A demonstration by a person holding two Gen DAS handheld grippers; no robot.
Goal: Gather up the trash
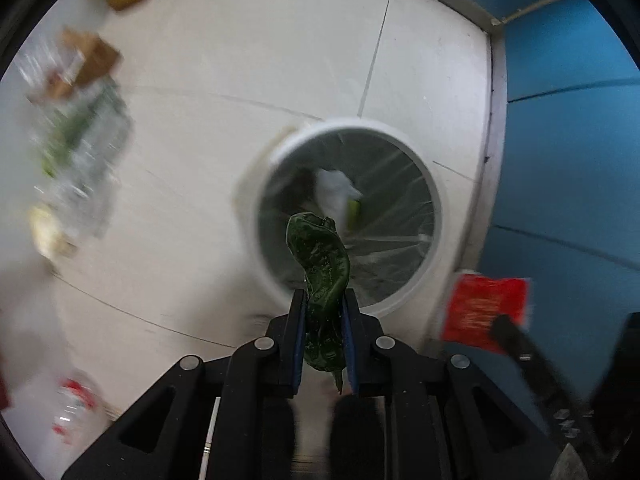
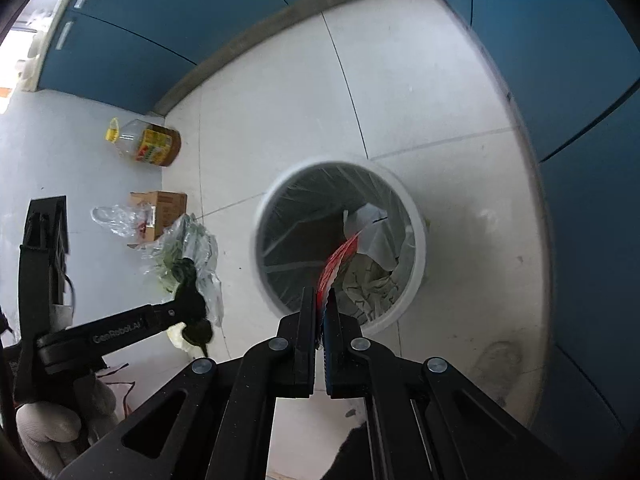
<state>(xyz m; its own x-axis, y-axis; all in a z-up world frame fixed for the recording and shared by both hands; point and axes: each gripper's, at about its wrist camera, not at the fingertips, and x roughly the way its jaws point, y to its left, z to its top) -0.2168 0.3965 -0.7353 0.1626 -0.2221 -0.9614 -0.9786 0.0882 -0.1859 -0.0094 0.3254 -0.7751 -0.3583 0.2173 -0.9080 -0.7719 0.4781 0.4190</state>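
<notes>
My left gripper [image 1: 324,296] is shut on a wilted dark green pepper [image 1: 318,256], held over the near rim of a white round trash bin [image 1: 424,168] lined with clear plastic. White paper lies inside the bin. My right gripper [image 2: 321,296] is shut on a red snack wrapper [image 2: 336,264], held above the near rim of the same bin [image 2: 416,220]. The wrapper also shows in the left wrist view [image 1: 486,308]. The left gripper with the pepper [image 2: 196,312] shows at left in the right wrist view.
On the tiled floor left of the bin lie a clear plastic bag with greens [image 2: 192,252], a small cardboard box [image 2: 164,210], a crushed clear bottle [image 2: 114,216] and an oil jug [image 2: 148,142]. Blue cabinets [image 2: 580,80] stand behind and right.
</notes>
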